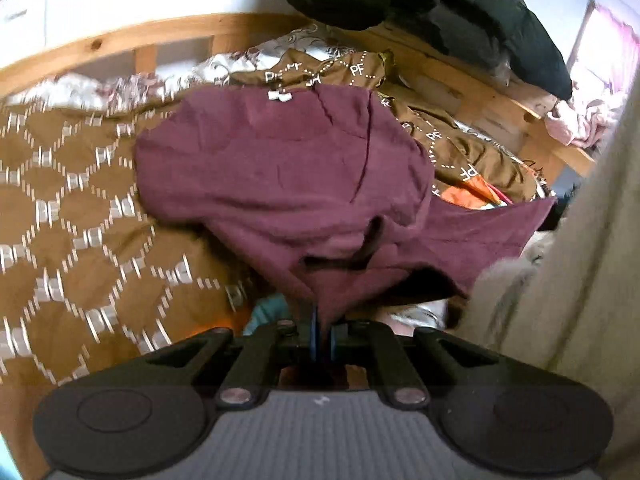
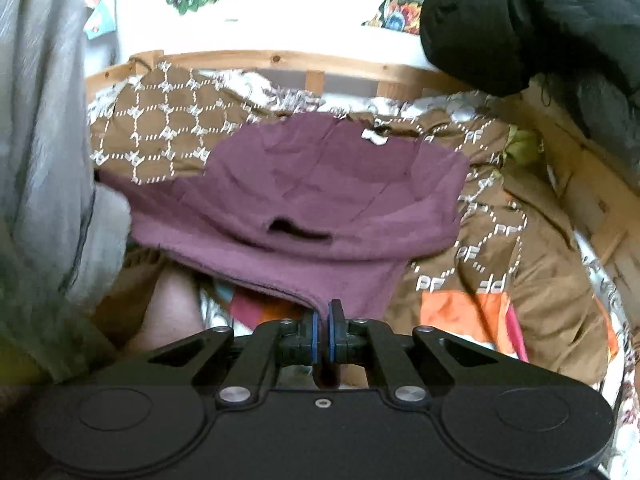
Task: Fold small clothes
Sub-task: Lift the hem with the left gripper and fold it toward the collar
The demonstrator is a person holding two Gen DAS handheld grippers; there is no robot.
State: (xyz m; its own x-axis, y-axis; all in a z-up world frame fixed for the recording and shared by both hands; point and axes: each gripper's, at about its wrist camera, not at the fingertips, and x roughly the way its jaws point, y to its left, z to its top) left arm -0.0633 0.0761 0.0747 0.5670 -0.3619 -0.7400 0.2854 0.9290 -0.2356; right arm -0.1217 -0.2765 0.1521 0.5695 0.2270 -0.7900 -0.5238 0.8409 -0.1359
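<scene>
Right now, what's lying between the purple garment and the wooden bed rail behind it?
In the right wrist view, brown patterned bedding and a strip of white floral sheet lie between the purple garment and the wooden rail.

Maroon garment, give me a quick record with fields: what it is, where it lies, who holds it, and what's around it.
item: maroon garment, white label at far edge
surface: brown blanket on a wooden-framed bed
left hand-held gripper: shut on the garment's near edge
right hand-held gripper: shut on the near edge
state: near edge lifted, far part lying on the blanket
nearby: black jacket
</scene>
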